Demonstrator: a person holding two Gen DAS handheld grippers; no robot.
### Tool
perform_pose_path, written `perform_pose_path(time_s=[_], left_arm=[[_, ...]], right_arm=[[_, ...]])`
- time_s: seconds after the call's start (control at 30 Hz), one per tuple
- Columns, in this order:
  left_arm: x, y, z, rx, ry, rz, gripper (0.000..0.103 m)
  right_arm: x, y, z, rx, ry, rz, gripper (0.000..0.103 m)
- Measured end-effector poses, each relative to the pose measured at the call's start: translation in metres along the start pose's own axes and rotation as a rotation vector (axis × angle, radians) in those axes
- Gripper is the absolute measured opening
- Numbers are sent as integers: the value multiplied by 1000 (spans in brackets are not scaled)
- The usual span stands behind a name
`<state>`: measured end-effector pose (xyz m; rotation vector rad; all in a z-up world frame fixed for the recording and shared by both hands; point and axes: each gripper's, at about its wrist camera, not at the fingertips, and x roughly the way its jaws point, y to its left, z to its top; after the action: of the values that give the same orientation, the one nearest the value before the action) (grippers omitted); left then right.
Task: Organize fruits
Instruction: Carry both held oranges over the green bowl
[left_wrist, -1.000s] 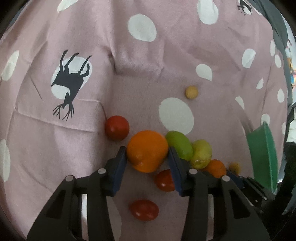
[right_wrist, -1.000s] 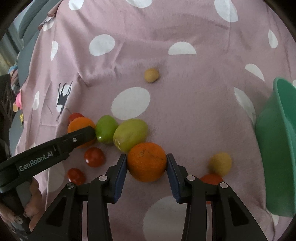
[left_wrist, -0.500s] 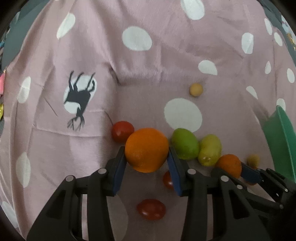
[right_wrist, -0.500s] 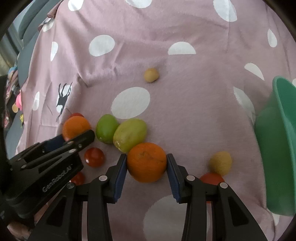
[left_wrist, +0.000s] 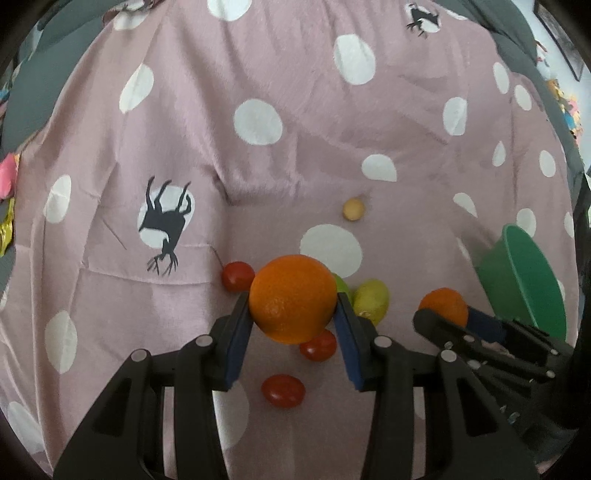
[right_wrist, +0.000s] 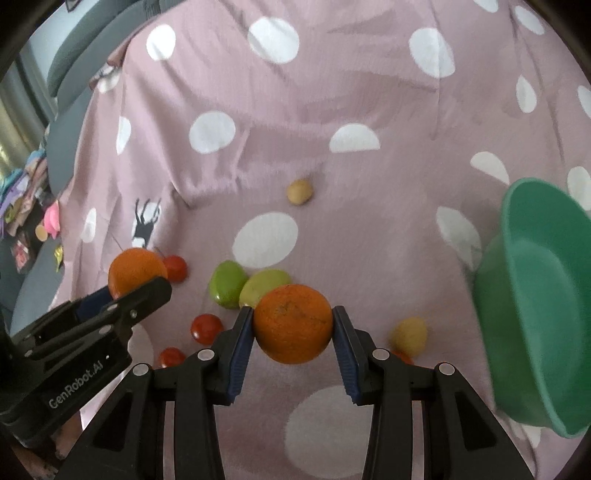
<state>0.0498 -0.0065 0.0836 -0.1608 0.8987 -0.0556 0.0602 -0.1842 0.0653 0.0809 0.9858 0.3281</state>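
Note:
My left gripper (left_wrist: 293, 310) is shut on a large orange (left_wrist: 293, 301), held above the pink spotted cloth (left_wrist: 295, 155). My right gripper (right_wrist: 293, 330) is shut on a second orange (right_wrist: 293, 326), also off the cloth. In each wrist view the other gripper shows at the side with its orange (right_wrist: 135, 269) (left_wrist: 445, 302). A green bowl (right_wrist: 535, 302) stands tilted at the right. On the cloth lie a green fruit (right_wrist: 227, 284), a yellow-green fruit (right_wrist: 264, 284), three red tomatoes (right_wrist: 175, 267) (right_wrist: 206, 326) (right_wrist: 171, 356), a yellow fruit (right_wrist: 410, 335) and a tan ball (right_wrist: 300, 192).
The cloth is creased, with a fold (left_wrist: 229, 192) running up the middle and a deer print (left_wrist: 164, 221) at the left. Toys and clutter (right_wrist: 33, 199) lie beyond the cloth's left edge. A grey cushion (right_wrist: 85, 66) borders the far left.
Both grippers have risen with their oranges, so the fruits on the cloth look smaller and farther. The left gripper also rolled, and more of the cloth and bowl shows.

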Motion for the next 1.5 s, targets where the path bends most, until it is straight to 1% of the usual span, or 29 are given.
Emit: perform_pose_path(time_s=[0.07, 0.2, 0.4, 0.6, 0.83, 0.93, 1.07, 1.17, 1.3, 1.4, 1.5], left_arm=[[-7, -2, 0, 1, -18, 7, 44], [-17, -6, 1, 8, -36, -21, 44], [-31, -27, -2, 69, -82, -32, 44], [-35, -46, -3, 97, -90, -57, 44], [-28, -80, -1, 143, -69, -83, 44], [-25, -97, 0, 162, -65, -96, 44], [-23, -126, 3, 200, -53, -132, 44], [-23, -147, 3, 221, -49, -162, 44], [-18, -171, 4, 247, -27, -204, 44], [-12, -188, 4, 269, -9, -227, 44], [-6, -202, 3, 285, 8, -246, 44]], right_arm=[[-6, 0, 1, 7, -18, 1, 43], [-22, -5, 2, 19, -58, 3, 43], [-42, -14, 4, 44, -111, -5, 43], [-61, -28, 5, 73, -162, -12, 43], [-73, -52, 7, 109, -186, -27, 43], [-83, -67, 7, 149, -213, -79, 43], [-102, -96, 4, 217, -264, -132, 43], [-111, -115, 1, 261, -282, -162, 43], [-113, -138, -2, 316, -275, -181, 43], [-114, -153, -5, 352, -267, -221, 43], [-115, -167, -8, 376, -263, -219, 43]])
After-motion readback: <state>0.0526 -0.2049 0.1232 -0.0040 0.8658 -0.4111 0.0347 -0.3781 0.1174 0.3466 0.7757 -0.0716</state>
